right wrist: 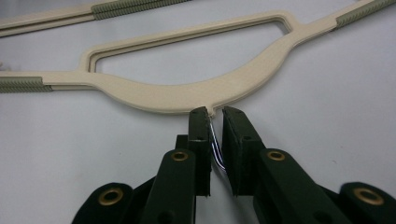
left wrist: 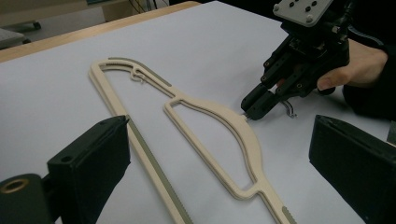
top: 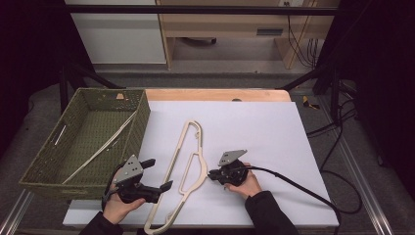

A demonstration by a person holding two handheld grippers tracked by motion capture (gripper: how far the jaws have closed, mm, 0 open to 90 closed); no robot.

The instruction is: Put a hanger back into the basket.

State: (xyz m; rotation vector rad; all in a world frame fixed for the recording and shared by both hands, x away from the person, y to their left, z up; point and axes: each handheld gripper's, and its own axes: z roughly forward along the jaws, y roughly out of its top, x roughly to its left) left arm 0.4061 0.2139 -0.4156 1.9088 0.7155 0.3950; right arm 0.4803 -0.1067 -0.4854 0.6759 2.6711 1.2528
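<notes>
A cream plastic hanger (top: 188, 161) (left wrist: 219, 114) (right wrist: 187, 93) lies flat on the white board (top: 254, 127), running from the board's middle toward the near edge. Its thin metal hook (right wrist: 214, 140) (left wrist: 289, 108) points right. My right gripper (top: 211, 175) (left wrist: 250, 108) (right wrist: 215, 112) is low on the board at the hanger's neck. Its jaws stand narrow on either side of the hook, with a slim gap still showing. My left gripper (top: 159, 174) (left wrist: 219, 126) is wide open just left of the hanger, with nothing between its jaws.
A green woven basket (top: 137, 127) stands at the board's left edge with another pale hanger (top: 103, 147) lying inside. The right gripper's black cable (top: 293, 181) trails off to the right. A wooden table edge (top: 215, 94) runs behind the board.
</notes>
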